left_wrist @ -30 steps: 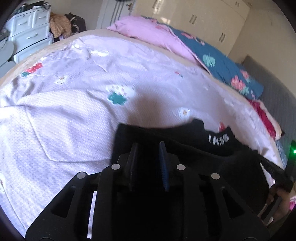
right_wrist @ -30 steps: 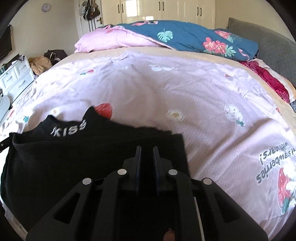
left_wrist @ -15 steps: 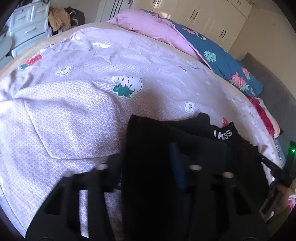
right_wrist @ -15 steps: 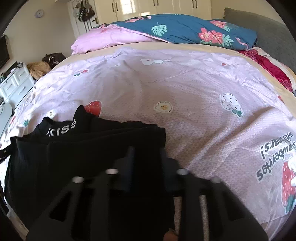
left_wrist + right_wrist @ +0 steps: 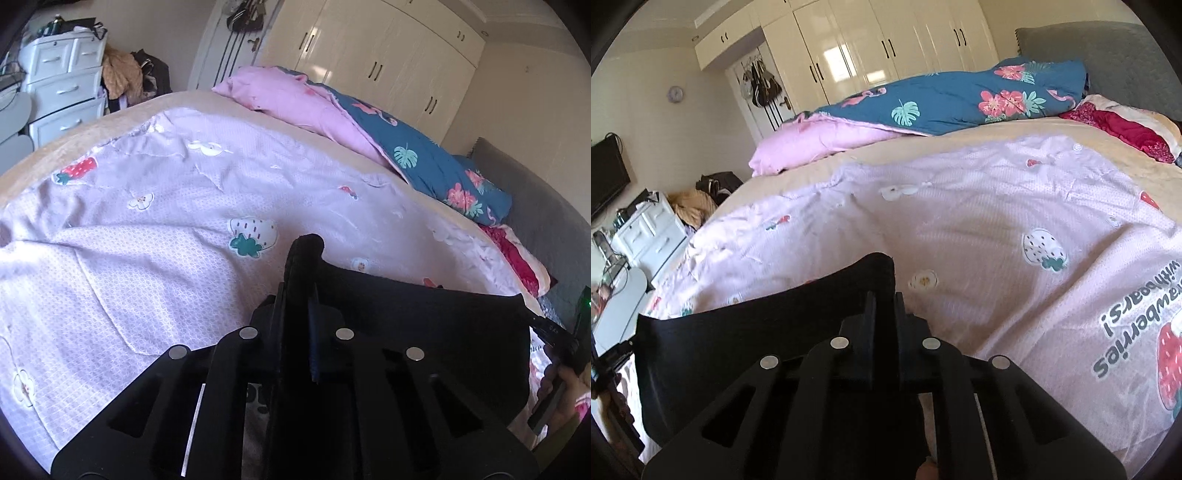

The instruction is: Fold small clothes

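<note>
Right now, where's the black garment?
The black garment is lifted above the lilac strawberry sheet, stretched between the left hand-held gripper and the right hand-held gripper, each clamped on a top corner.

Domestic bedroom. A wide bed point(image 5: 960, 147) carries a lilac strawberry-print cotton sheet point(image 5: 979, 229); at its far edge lie a rolled teal floral quilt with pink lining point(image 5: 945, 103) and a grey upholstered headboard point(image 5: 1108, 62) on the right. Cream glossy built-in wardrobes point(image 5: 886, 51) line the far wall. A white chest of drawers point(image 5: 62, 85) stands far left, beside heaped clothing point(image 5: 122, 74).
</note>
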